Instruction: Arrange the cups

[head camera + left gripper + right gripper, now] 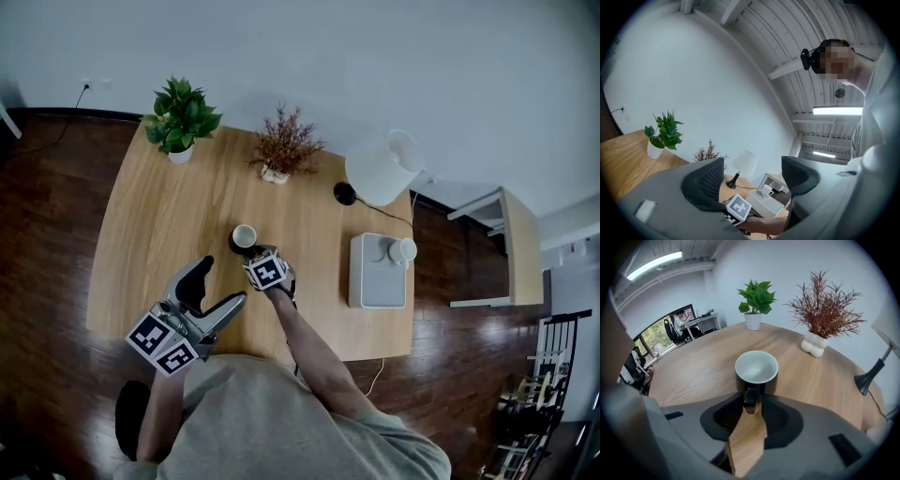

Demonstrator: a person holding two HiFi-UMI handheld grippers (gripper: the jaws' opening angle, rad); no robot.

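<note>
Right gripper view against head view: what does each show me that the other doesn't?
Only the right gripper view: the right gripper, jaws clamped on the handle of the black mug. Only the head view: the left gripper, open and empty, and a white cup atop the pale box. Both: the mug, green plant, dried plant, wooden table.

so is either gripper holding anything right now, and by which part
The right gripper pinches the black mug by its handle. The left gripper is open and holds nothing.
</note>
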